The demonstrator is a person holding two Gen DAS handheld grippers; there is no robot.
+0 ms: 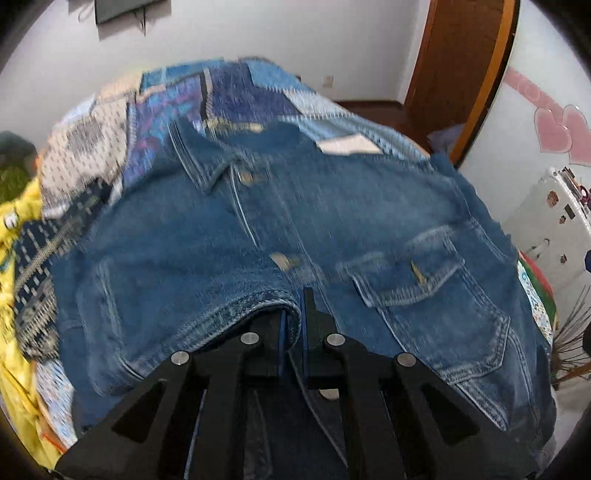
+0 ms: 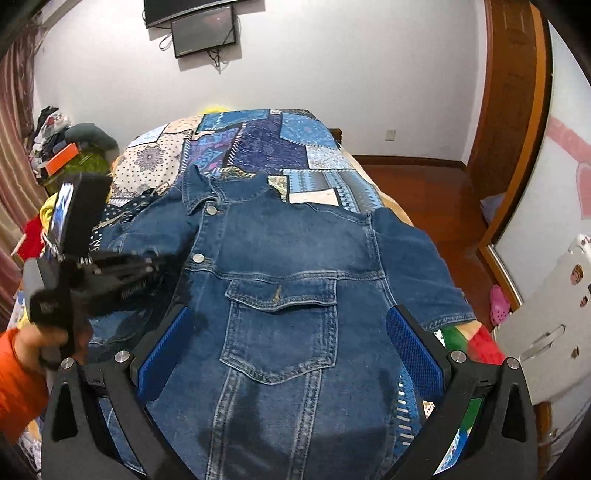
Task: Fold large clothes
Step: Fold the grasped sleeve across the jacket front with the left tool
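Note:
A blue denim jacket (image 2: pixel 280 266) lies front up and buttoned on the bed, collar (image 2: pixel 207 192) at the far end and chest pocket (image 2: pixel 280 317) in the middle. My right gripper (image 2: pixel 288 350) hovers open over the pocket, its blue pads (image 2: pixel 164 350) wide apart and holding nothing. In the left wrist view, which is blurred, my left gripper (image 1: pixel 295 314) is shut on a folded denim edge (image 1: pixel 240 310) of the jacket (image 1: pixel 314 206). In the right wrist view the left gripper (image 2: pixel 151 262) is at the jacket's left side, held by a hand with an orange sleeve (image 2: pixel 18 376).
A patchwork quilt (image 2: pixel 258 147) covers the bed. Yellow cloth (image 1: pixel 22 236) lies at its left edge, with piled clutter (image 2: pixel 59 147) beyond. A wooden door (image 2: pixel 509 110), a white cabinet (image 2: pixel 546 314) and a pink slipper (image 2: pixel 498 302) stand to the right. Screens (image 2: pixel 203 33) hang on the far wall.

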